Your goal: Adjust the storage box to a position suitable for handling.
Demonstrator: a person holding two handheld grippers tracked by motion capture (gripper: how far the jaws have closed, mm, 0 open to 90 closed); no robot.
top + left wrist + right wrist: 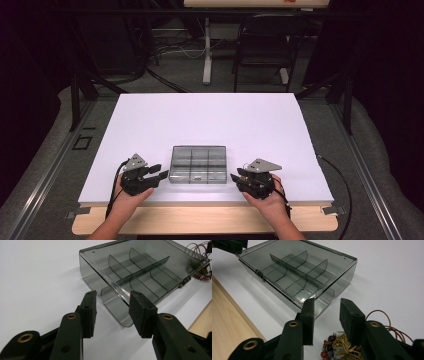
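White counter (200, 120), dark room, chair (265, 42) behind. Smoky divided box (198, 164) sits closed near the front edge between my left gripper (161, 173) and right gripper (234, 177), both with jaws apart, gripping nothing. My right gripper view adds beaded jewelry (339, 347) under the jaws.

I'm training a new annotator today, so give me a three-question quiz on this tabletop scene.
1. True or false: the clear smoky box sits between the left gripper and the right gripper, with its lid closed.
2. Multiple choice: what lies on the white table under the right gripper's jaws? A) a screwdriver B) beaded jewellery with a brass ornament C) a sponge
3. How many compartments do the dividers make inside the box?

Key:
1. True.
2. B.
3. Six, in two rows of three; all look empty.
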